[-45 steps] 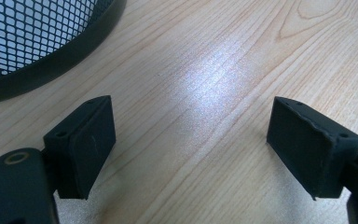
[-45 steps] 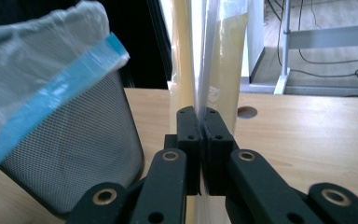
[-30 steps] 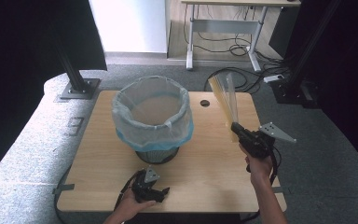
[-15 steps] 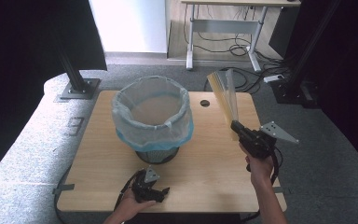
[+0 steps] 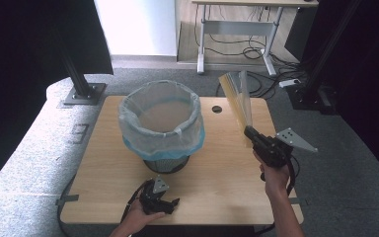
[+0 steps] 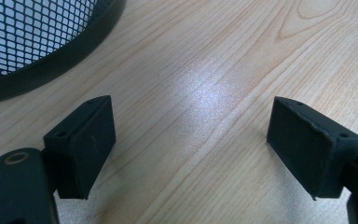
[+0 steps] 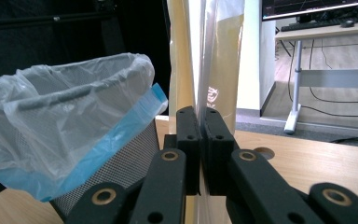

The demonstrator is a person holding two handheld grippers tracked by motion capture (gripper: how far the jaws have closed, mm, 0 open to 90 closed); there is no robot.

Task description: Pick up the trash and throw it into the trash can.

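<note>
A black mesh waste bin (image 5: 161, 129) lined with a clear and blue plastic bag (image 7: 70, 126) stands in the middle of the wooden table (image 5: 217, 177). My right gripper (image 5: 250, 133) is to the bin's right, held above the table and shut on a tall clear packet of pale yellow sticks (image 5: 237, 101) that stands upright. In the right gripper view the packet (image 7: 205, 51) rises from between the closed jaws. My left gripper (image 5: 164, 203) rests low near the table's front edge, just in front of the bin base (image 6: 37, 51), open with bare wood between its pads (image 6: 91, 140).
A round cable hole (image 5: 217, 109) lies in the table behind the packet. Black stand bases (image 5: 81, 94) sit on the grey floor at left and right. A desk frame (image 5: 237, 34) with cables stands farther back.
</note>
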